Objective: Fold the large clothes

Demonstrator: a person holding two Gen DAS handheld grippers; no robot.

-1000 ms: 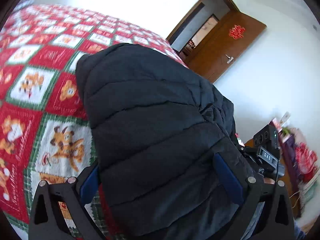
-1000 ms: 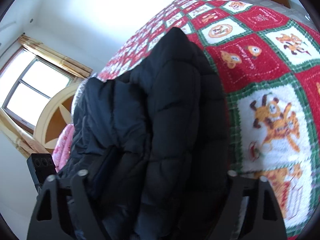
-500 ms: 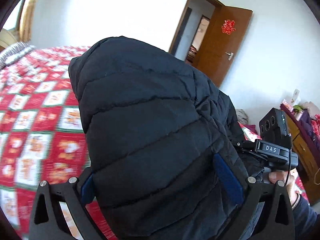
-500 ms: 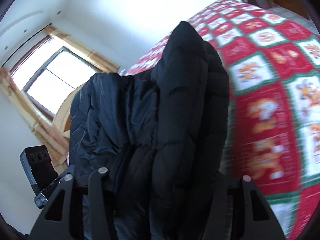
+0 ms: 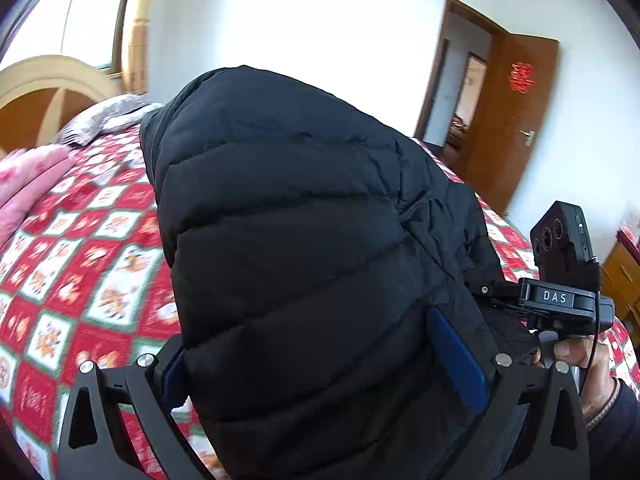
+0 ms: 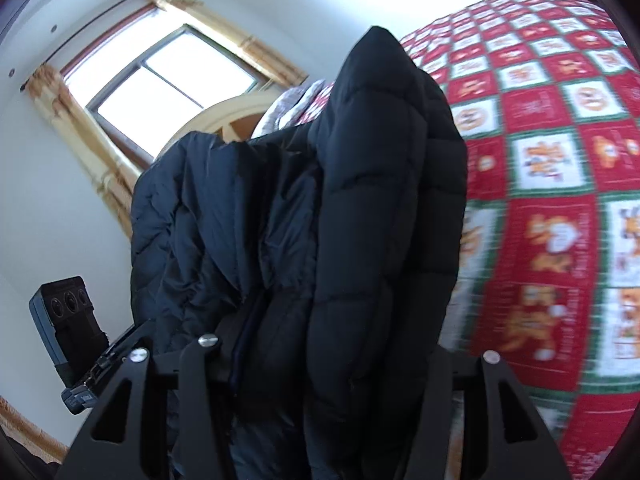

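Observation:
A black quilted puffer jacket [image 5: 304, 264] is folded into a thick bundle and held up above the bed. My left gripper [image 5: 320, 364] is shut on the jacket, its blue pads [image 5: 456, 352] pressed into the padding on both sides. My right gripper [image 6: 328, 360] is shut on the jacket [image 6: 360, 240] too, its fingertips buried in the folds. The right gripper's body also shows at the right of the left wrist view [image 5: 560, 300], and the left gripper's body shows at the lower left of the right wrist view [image 6: 68, 332].
A bed with a red, white and green patterned quilt [image 5: 92, 264] lies below, also seen in the right wrist view [image 6: 560, 200]. A pink pillow [image 5: 24, 188], a grey pillow [image 5: 108, 116] and a wooden headboard [image 5: 44, 92] are at its head. An open brown door [image 5: 512, 116] and a window [image 6: 168, 76].
Both grippers have lifted and swung the jacket bundle up off the quilt and turned toward the head of the bed; the window and headboard have come into view.

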